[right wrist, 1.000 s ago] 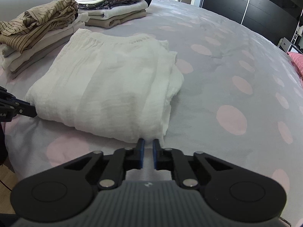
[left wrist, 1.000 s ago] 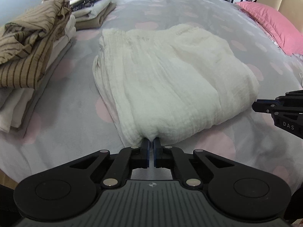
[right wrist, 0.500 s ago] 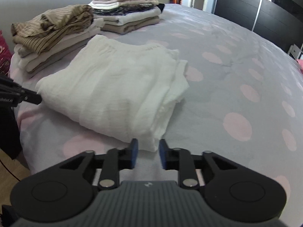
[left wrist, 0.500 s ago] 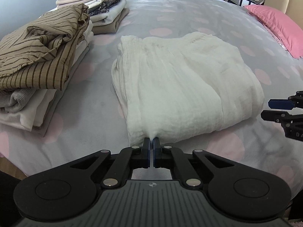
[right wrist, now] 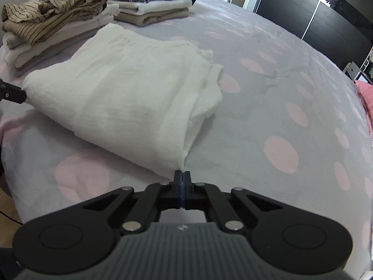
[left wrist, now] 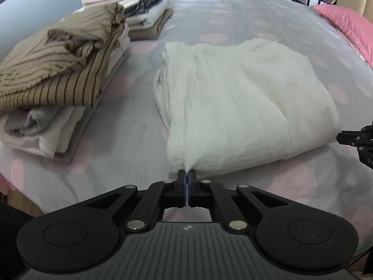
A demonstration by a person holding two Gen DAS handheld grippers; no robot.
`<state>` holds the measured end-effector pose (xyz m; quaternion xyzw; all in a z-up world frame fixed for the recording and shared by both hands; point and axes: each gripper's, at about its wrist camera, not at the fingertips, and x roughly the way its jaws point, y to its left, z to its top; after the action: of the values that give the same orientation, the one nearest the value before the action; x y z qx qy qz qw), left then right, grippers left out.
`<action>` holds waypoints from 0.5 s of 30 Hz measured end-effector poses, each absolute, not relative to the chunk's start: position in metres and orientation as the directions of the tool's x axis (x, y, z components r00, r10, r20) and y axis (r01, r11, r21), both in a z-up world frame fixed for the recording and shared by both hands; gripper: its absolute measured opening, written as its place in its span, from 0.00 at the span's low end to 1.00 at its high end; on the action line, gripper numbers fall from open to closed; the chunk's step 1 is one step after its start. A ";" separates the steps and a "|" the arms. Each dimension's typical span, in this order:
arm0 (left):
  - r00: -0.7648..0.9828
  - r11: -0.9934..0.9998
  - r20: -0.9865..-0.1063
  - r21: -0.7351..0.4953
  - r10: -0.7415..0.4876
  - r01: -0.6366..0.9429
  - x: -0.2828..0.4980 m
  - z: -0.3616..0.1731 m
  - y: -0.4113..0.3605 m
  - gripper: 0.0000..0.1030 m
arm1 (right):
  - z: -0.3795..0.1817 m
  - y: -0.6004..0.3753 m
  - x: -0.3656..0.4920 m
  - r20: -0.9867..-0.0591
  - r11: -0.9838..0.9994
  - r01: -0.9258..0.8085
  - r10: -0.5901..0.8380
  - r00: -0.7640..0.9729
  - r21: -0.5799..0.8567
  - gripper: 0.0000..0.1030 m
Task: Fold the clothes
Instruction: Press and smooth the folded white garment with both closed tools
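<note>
Garment, white and already folded, lies on the bed just ahead of both grippers. Left gripper is clamped on its near left corner; right gripper on its near right corner. For a clean fold, lift both corners together and level, keeping the edge taut. Legible writing: only fragmentary letters on the right gripper's body, unreadable as a brand.

two clothes stacks — one white garment
</note>
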<state>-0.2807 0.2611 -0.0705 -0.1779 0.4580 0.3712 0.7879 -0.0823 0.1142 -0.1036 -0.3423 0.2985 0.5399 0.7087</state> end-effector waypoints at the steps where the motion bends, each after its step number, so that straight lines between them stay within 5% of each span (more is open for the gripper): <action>1: 0.296 0.661 -0.851 0.078 0.435 -0.747 -0.280 -0.071 0.261 0.00 | -0.106 0.115 -0.083 -0.797 0.180 -0.971 0.556 0.234 -0.160 0.00; 8: 0.169 0.599 -0.864 0.176 0.474 -0.781 -0.286 -0.078 0.270 0.00 | -0.115 0.118 -0.082 -0.820 0.186 -0.967 0.516 0.246 -0.173 0.00; 15: 0.352 0.608 -0.842 -0.036 0.409 -0.793 -0.304 -0.056 0.274 0.00 | -0.099 0.110 -0.084 -0.809 0.184 -0.967 0.533 0.248 -0.175 0.08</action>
<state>-0.3038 0.2744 -0.0560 -0.2267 0.4236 0.3805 0.7902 -0.0841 0.1103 -0.0992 -0.3547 0.3062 0.5312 0.7059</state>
